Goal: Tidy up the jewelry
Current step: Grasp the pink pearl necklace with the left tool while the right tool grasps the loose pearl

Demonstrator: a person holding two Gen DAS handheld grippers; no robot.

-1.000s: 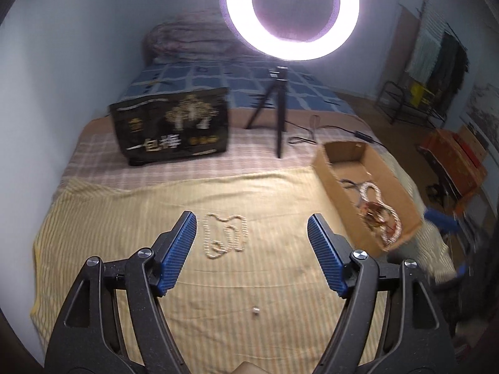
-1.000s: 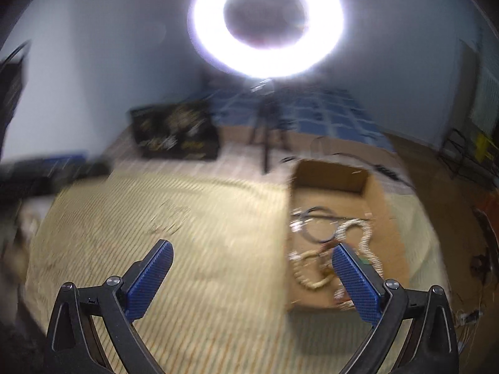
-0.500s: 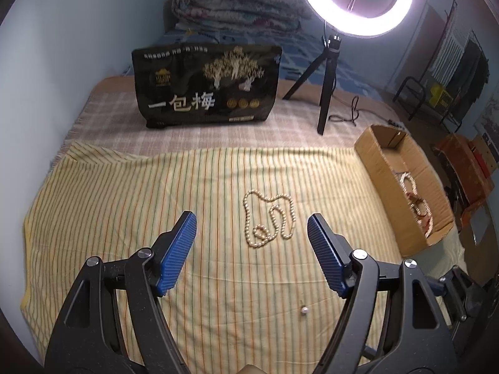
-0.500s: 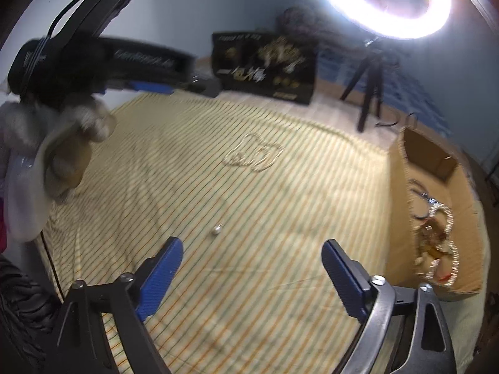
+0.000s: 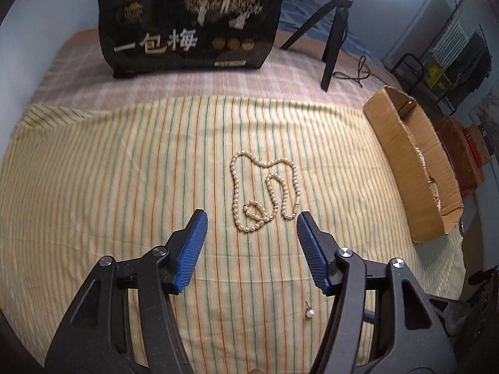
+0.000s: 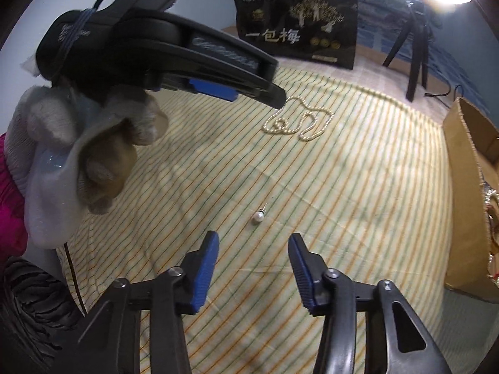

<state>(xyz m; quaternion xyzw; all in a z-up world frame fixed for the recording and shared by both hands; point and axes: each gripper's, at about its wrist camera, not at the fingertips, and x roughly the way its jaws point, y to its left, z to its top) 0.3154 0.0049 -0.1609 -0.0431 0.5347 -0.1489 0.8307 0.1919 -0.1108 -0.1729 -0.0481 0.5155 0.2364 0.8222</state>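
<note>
Left gripper (image 5: 251,222) closing, empty, lower, necklace (image 5: 265,194) now just ahead | right gripper (image 6: 253,243) closing, empty, earring (image 6: 259,216) nearer, just ahead

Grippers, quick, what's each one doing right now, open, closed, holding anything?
Left gripper: open, jaws closing, nothing held; pearl necklace just ahead of it.
Right gripper: open, jaws closing, nothing held; pearl earring just ahead.

Home bedroom, blanket-covered bed (image 5: 93,162), ring light tripod (image 5: 333,25), clothes rack (image 5: 461,50) by the wall
</note>
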